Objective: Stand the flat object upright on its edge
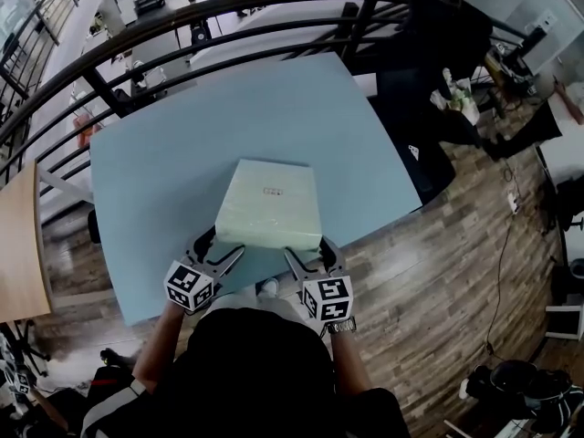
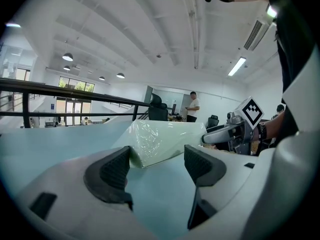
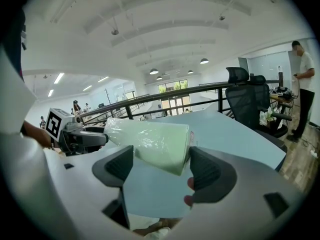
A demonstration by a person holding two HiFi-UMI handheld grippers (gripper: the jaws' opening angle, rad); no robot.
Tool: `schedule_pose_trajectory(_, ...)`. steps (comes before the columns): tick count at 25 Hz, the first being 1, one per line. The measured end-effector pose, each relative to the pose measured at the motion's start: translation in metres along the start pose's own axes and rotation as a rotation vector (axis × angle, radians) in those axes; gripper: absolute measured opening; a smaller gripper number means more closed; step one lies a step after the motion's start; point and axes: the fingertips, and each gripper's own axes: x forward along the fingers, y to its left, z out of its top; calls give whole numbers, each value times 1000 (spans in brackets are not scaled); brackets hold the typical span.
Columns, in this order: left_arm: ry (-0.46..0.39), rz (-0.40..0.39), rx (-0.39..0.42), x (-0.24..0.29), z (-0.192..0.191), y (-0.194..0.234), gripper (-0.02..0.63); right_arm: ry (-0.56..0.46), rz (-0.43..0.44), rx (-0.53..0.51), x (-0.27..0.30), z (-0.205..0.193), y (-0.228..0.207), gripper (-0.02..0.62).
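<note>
A flat pale green box [image 1: 269, 203] wrapped in clear film lies on the light blue table [image 1: 164, 172], near its front edge. My left gripper [image 1: 224, 245] is open at the box's near left corner, and my right gripper [image 1: 307, 247] is open at its near right corner. In the left gripper view the box [image 2: 160, 139] has one corner close to the left pad [image 2: 114, 171], while the other pad [image 2: 200, 165] stands apart from it. The right gripper view has the box's [image 3: 150, 141] corner lying between the open jaws, with the left gripper [image 3: 75, 131] beyond.
A black railing [image 1: 274, 12] curves round the table's far side. A black office chair [image 1: 429, 71] stands at the right over wooden floor [image 1: 456, 272]. A wooden tabletop [image 1: 18, 245] lies at the left. A person [image 3: 304, 84] stands beyond the chair.
</note>
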Motion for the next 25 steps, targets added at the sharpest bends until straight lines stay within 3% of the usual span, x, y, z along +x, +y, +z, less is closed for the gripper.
schedule_pose_trajectory(25, -63, 39, 25, -25, 31, 0, 322, -76, 39, -8, -13, 34, 20, 330)
